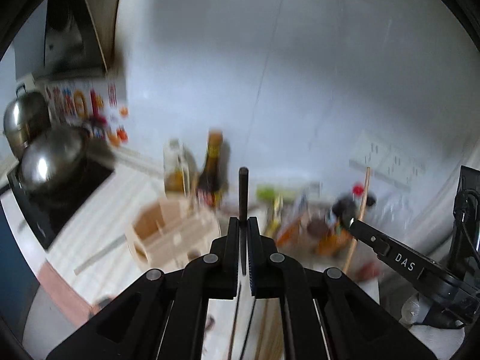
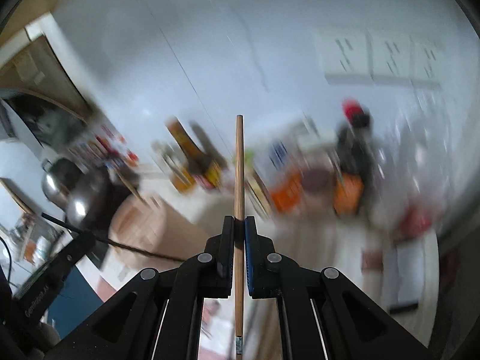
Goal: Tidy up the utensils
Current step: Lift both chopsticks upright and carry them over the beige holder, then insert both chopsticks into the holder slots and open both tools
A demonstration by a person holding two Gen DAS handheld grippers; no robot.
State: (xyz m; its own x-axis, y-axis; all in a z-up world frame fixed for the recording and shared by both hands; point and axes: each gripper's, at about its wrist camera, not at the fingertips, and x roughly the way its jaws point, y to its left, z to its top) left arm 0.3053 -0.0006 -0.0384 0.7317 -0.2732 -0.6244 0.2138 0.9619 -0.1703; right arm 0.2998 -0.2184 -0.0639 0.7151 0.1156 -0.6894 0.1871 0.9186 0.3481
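Dark chopstick (image 1: 243, 192) — pinched in left gripper (image 1: 243, 222) | wooden chopstick (image 2: 239, 165) — pinched in right gripper (image 2: 239, 220)

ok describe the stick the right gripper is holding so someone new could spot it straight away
Start at the white tiled wall above the cluttered counter, then drop to the right gripper in front of it. Clamped between its shut jaws is the wooden chopstick, pointing up past the fingers. Its pale tan colour sets it apart from the black chopstick held in the left gripper.

Black chopstick (image 1: 243, 198), tan wooden chopstick (image 2: 239, 168), pale wooden organizer (image 1: 168, 234), white striped countertop (image 1: 120, 198), silver pot (image 1: 51, 156)
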